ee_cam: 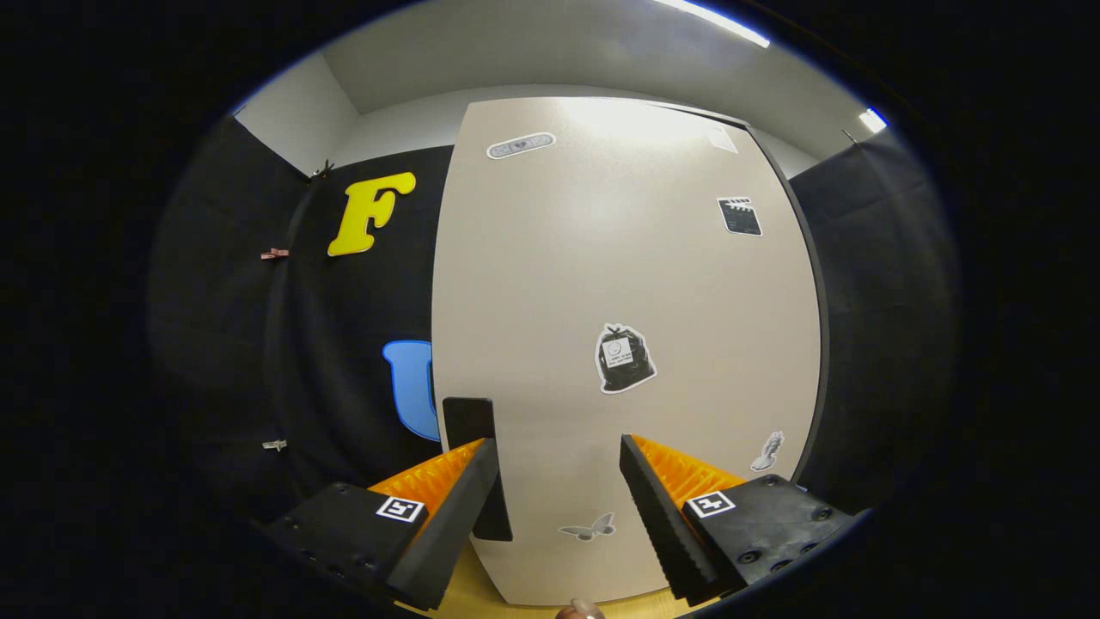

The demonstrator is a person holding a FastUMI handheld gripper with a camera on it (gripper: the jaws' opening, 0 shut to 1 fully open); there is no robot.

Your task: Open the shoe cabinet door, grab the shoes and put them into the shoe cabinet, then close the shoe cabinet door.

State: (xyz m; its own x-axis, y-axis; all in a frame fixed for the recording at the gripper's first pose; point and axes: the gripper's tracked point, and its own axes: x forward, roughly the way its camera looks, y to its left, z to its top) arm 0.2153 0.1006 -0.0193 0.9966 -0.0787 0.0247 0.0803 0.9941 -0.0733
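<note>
The claw (pixel 557 456) stands wide, holding nothing, its two fingers spread to either side of the lower part of the door (pixel 619 258). By my reading this is the opening step of the task: the door looks shut, flat to the camera, and no shoes are to be seen here.

Just ahead of the left finger, and partly behind its tip, is one dark upright handle (pixel 471 425), set on the door's left edge. The finger sits right against it in this view, though I cannot tell whether it touches. The wide spread and this line-up suggest the claw is placed to close on the handle or hook it, so the door can be swung out.

Below, between the fingers, a strip of wooden floor (pixel 516 602) shows at the foot of the door.

On the door I count five stickers: a butterfly (pixel 589 527) lowest, a small pale figure (pixel 769 451) to its right, a black bag (pixel 623 358) mid-door, a clapperboard (pixel 740 216) higher, and a plaster (pixel 520 145) near the top.

Beyond, two clips (pixel 275 254) hang on the black cloth.
</note>
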